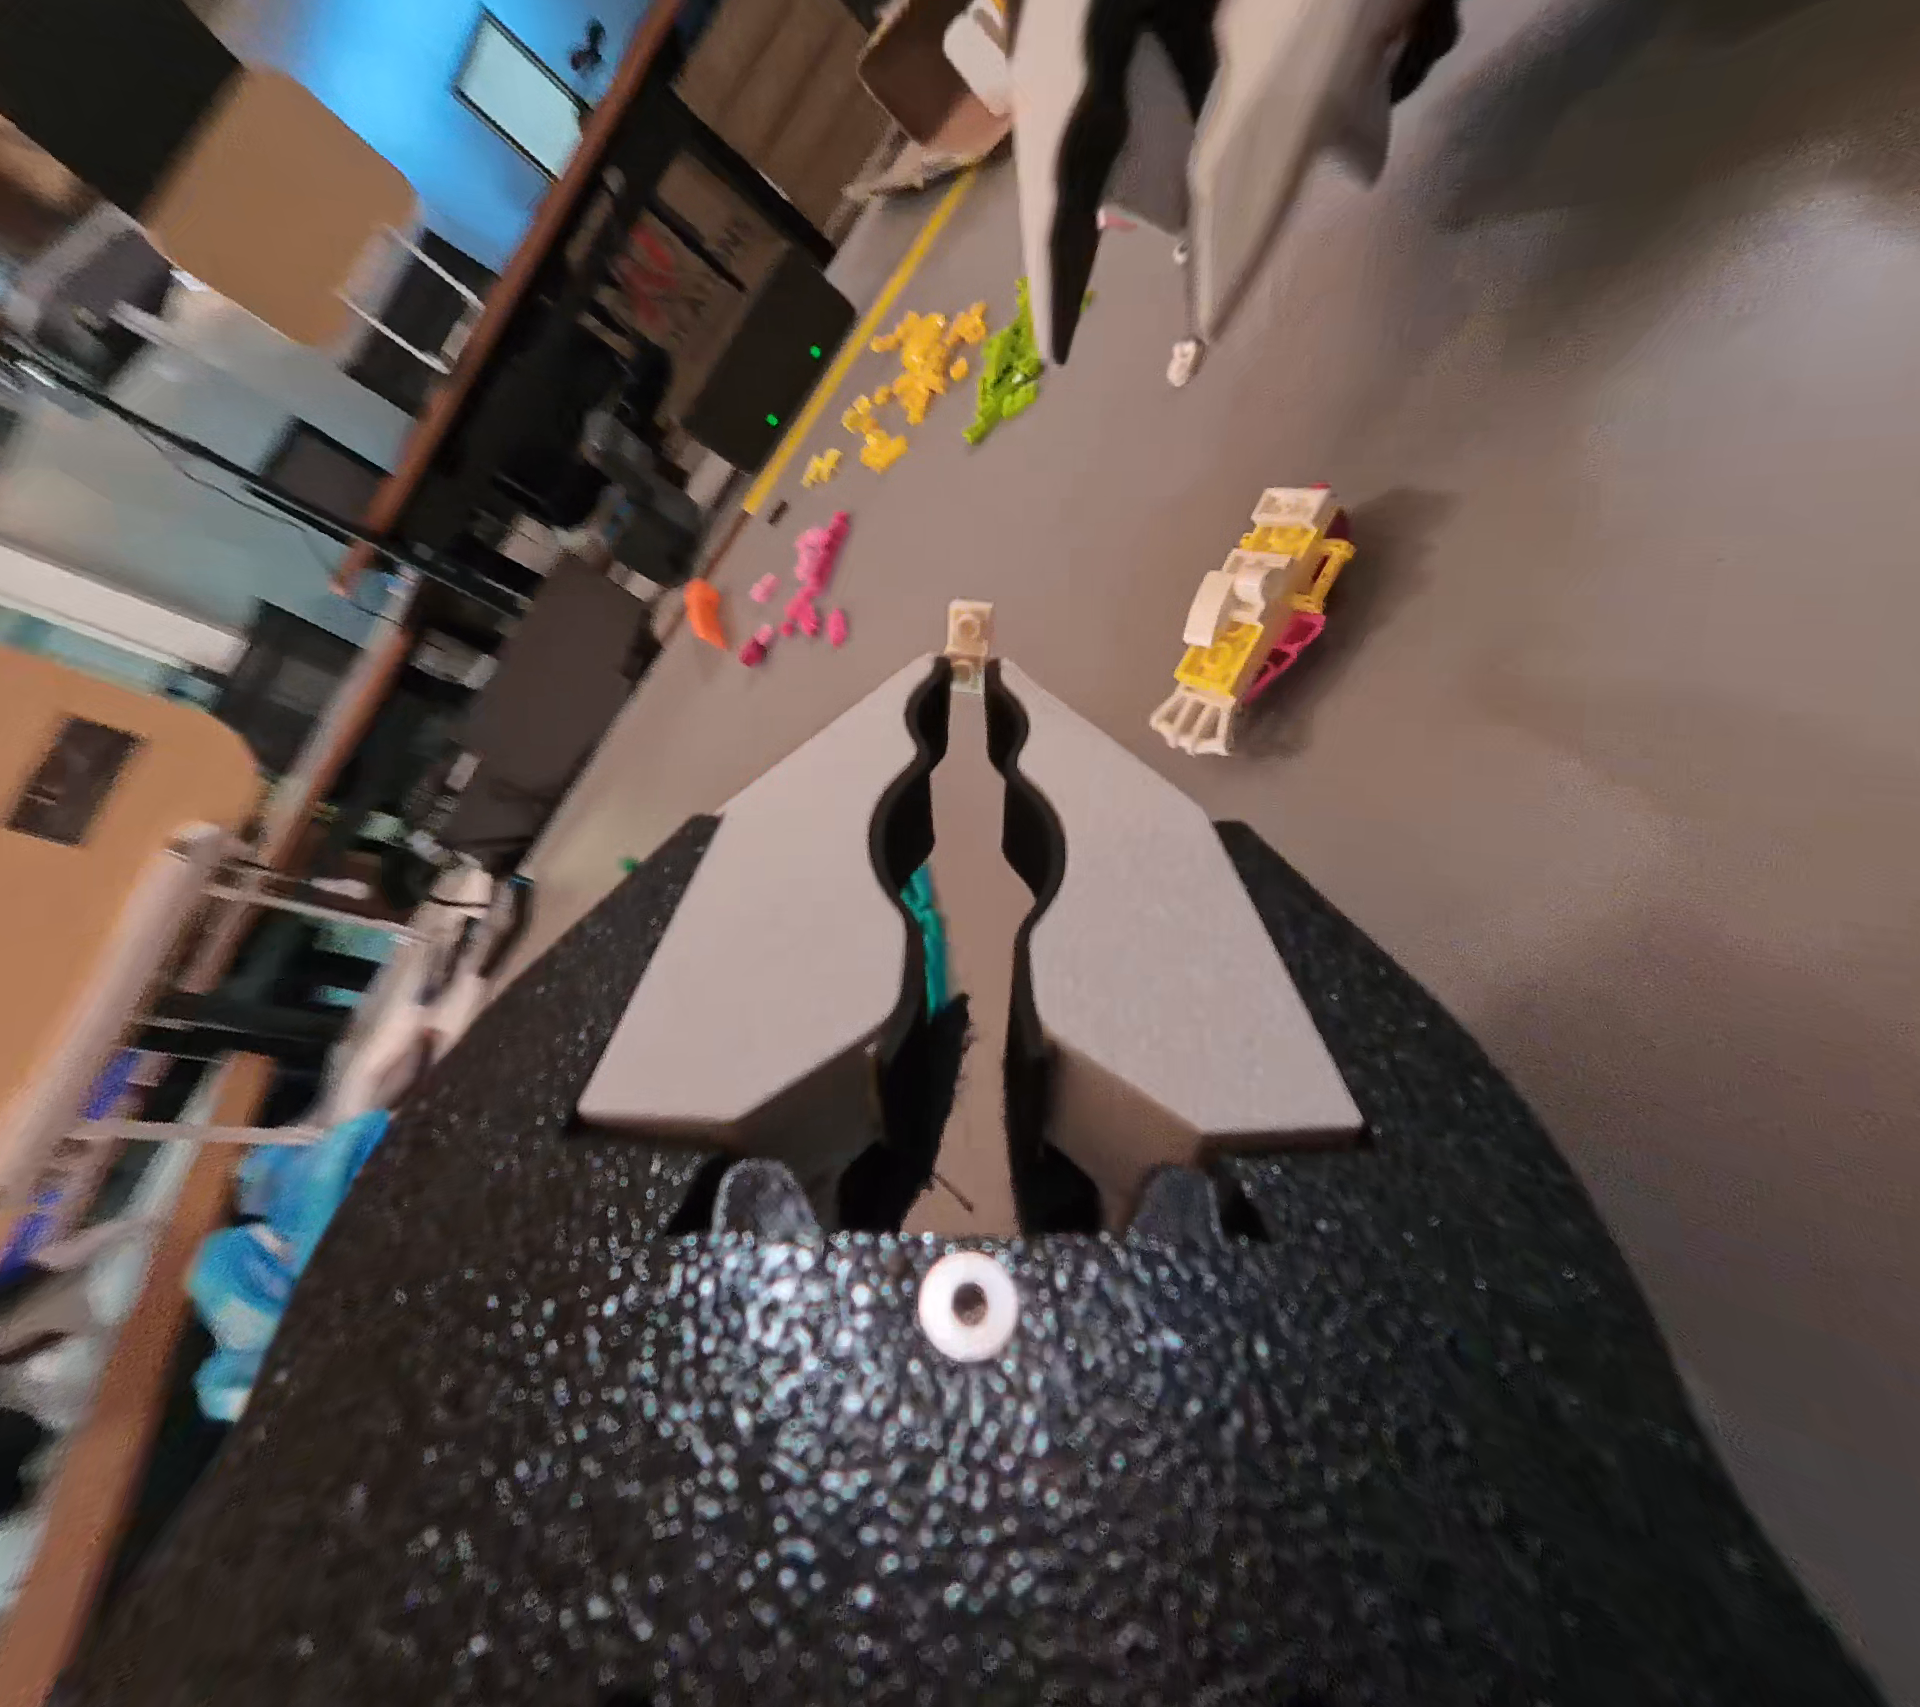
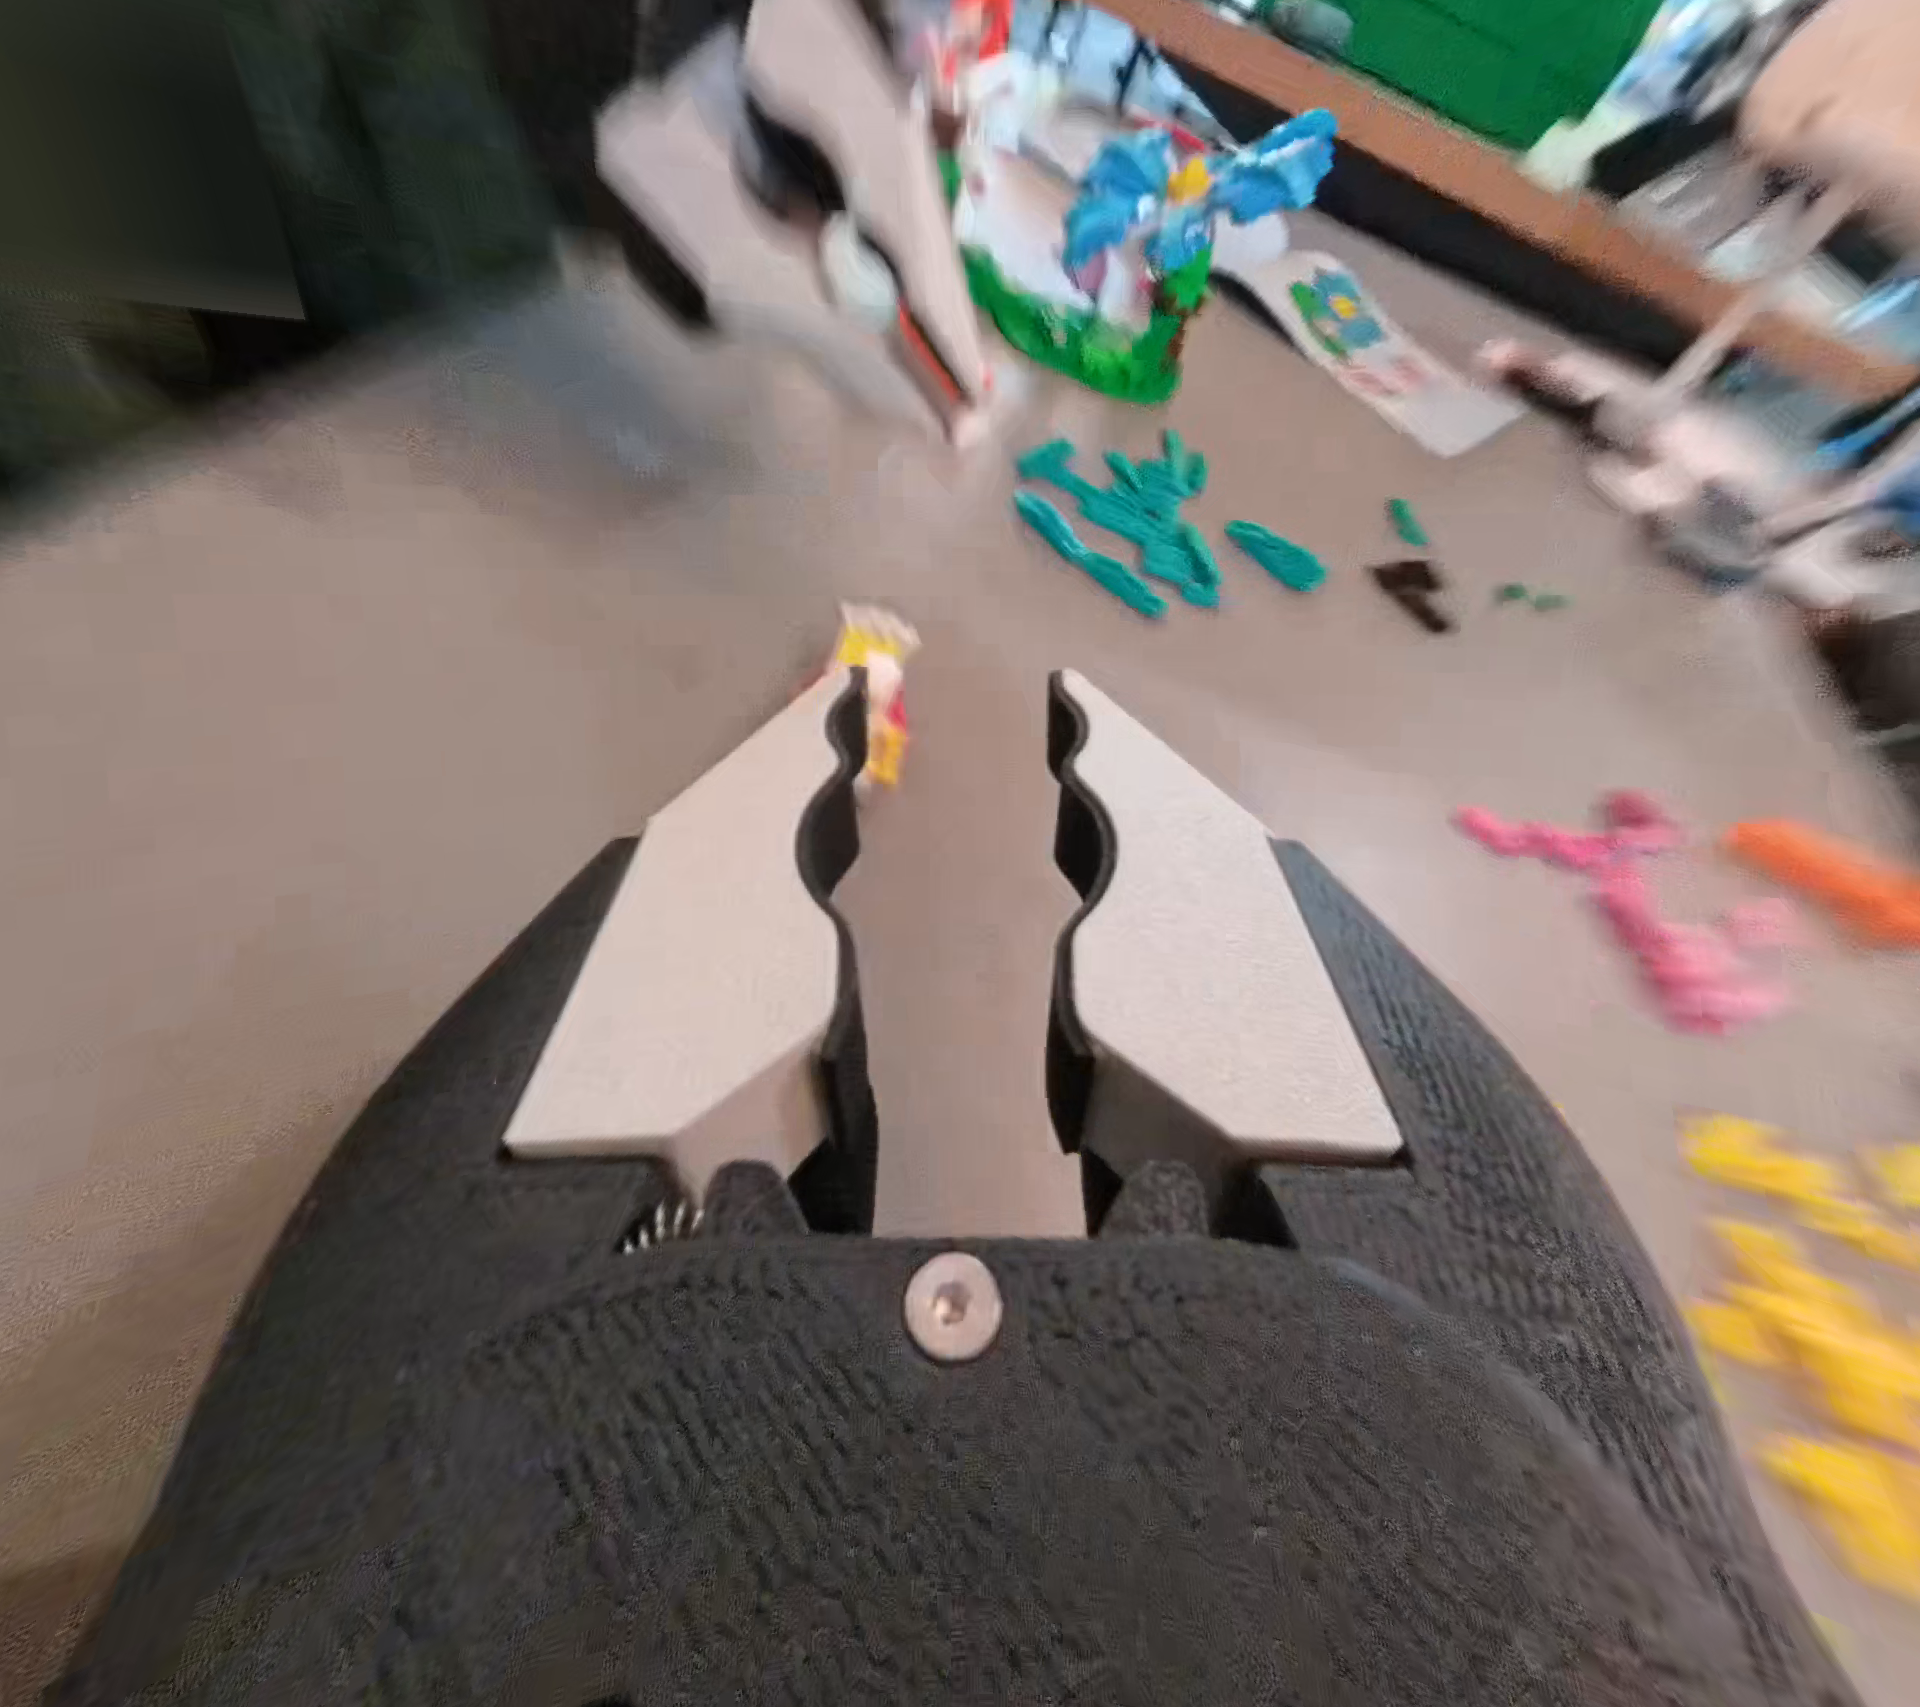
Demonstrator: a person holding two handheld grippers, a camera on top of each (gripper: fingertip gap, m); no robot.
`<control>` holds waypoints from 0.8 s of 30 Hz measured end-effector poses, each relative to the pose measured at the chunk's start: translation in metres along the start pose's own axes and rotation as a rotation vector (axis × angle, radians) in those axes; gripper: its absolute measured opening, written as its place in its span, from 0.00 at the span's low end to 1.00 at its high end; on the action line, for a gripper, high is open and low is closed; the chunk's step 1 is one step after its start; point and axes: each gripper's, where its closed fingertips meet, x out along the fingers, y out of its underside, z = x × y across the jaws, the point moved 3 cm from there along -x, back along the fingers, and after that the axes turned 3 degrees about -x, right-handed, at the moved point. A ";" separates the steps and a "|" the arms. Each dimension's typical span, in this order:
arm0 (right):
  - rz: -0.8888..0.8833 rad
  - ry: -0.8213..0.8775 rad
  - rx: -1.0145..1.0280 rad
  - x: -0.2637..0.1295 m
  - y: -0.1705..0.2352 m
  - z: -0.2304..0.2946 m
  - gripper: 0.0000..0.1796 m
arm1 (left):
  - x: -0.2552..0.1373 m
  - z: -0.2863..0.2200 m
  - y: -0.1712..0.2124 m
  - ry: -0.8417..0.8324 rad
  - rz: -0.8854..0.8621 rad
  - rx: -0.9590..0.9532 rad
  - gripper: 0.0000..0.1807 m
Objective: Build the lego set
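Note:
My left gripper is shut on a small tan lego piece that sticks out past its tips, held above the grey table. A part-built white, yellow and pink lego model lies on the table to the right of it. My right gripper is open and empty. In the right wrist view the same model shows blurred just beside and past the left fingertip. The right gripper also shows from afar in the left wrist view, hanging open over the table. The left gripper shows blurred in the right wrist view.
Sorted piles lie on the table: yellow pieces, lime pieces, pink pieces, an orange piece, teal pieces. A finished blue and green lego model and a booklet stand beyond. A cardboard box sits at the far edge.

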 end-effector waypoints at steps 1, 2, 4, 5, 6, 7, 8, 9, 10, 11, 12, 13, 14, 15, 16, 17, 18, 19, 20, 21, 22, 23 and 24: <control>-0.057 -0.055 0.165 0.004 -0.009 0.000 0.17 | 0.001 -0.002 -0.002 -0.026 -0.011 0.064 0.02; -0.103 -0.099 0.294 0.008 -0.016 0.001 0.15 | 0.002 -0.004 -0.005 -0.047 -0.025 0.130 0.02; -0.168 -0.129 0.409 0.013 -0.023 0.003 0.11 | 0.004 -0.010 -0.011 -0.072 -0.044 0.228 0.02; -0.171 -0.129 0.422 0.016 -0.022 0.004 0.08 | 0.005 -0.012 -0.014 -0.074 -0.054 0.251 0.02; -0.159 -0.133 0.424 0.018 -0.022 0.006 0.08 | 0.005 -0.014 -0.017 -0.079 -0.069 0.264 0.02; -0.145 -0.138 0.422 0.020 -0.020 0.008 0.07 | 0.005 -0.015 -0.020 -0.081 -0.080 0.269 0.02; -0.139 -0.142 0.423 0.021 -0.020 0.009 0.07 | 0.005 -0.016 -0.021 -0.078 -0.084 0.271 0.02; -0.142 -0.143 0.432 0.022 -0.020 0.010 0.07 | 0.005 -0.017 -0.023 -0.075 -0.090 0.274 0.02; -0.146 -0.141 0.445 0.023 -0.020 0.009 0.07 | 0.005 -0.018 -0.024 -0.073 -0.098 0.281 0.02; -0.149 -0.141 0.453 0.023 -0.020 0.009 0.07 | 0.005 -0.020 -0.025 -0.068 -0.103 0.290 0.02; -0.151 -0.147 0.459 0.024 -0.020 0.010 0.07 | 0.005 -0.021 -0.027 -0.068 -0.104 0.300 0.02; -0.150 -0.153 0.464 0.024 -0.019 0.010 0.07 | 0.005 -0.022 -0.027 -0.069 -0.104 0.311 0.02; -0.150 -0.163 0.464 0.024 -0.019 0.012 0.06 | 0.005 -0.023 -0.028 -0.067 -0.106 0.320 0.02; -0.149 -0.167 0.457 0.024 -0.019 0.013 0.03 | 0.005 -0.024 -0.029 -0.064 -0.106 0.325 0.02; -0.145 -0.161 0.441 0.024 -0.019 0.013 0.02 | 0.005 -0.024 -0.029 -0.062 -0.102 0.323 0.02; -0.136 -0.154 0.416 0.024 -0.018 0.013 0.02 | 0.005 -0.025 -0.028 -0.048 -0.101 0.309 0.02; -0.120 -0.142 0.380 0.024 -0.017 0.014 0.01 | 0.005 -0.027 -0.027 -0.011 -0.098 0.265 0.01; -0.102 -0.123 0.329 0.023 -0.015 0.014 0.01 | 0.005 -0.031 -0.027 0.061 -0.100 0.175 0.01; -0.092 -0.105 0.260 0.023 -0.015 0.015 0.00 | 0.003 -0.035 -0.028 0.146 -0.115 0.048 0.08; -0.091 -0.089 0.178 0.021 -0.015 0.016 0.00 | 0.001 -0.035 -0.030 0.225 -0.138 -0.105 0.15; -0.092 -0.066 0.088 0.019 -0.017 0.018 0.00 | -0.001 -0.032 -0.032 0.288 -0.159 -0.264 0.17; -0.093 -0.044 -0.007 0.018 -0.018 0.020 0.00 | -0.003 -0.028 -0.032 0.355 -0.173 -0.415 0.17; -0.092 -0.028 -0.097 0.016 -0.019 0.023 0.00 | -0.004 -0.024 -0.031 0.424 -0.179 -0.556 0.16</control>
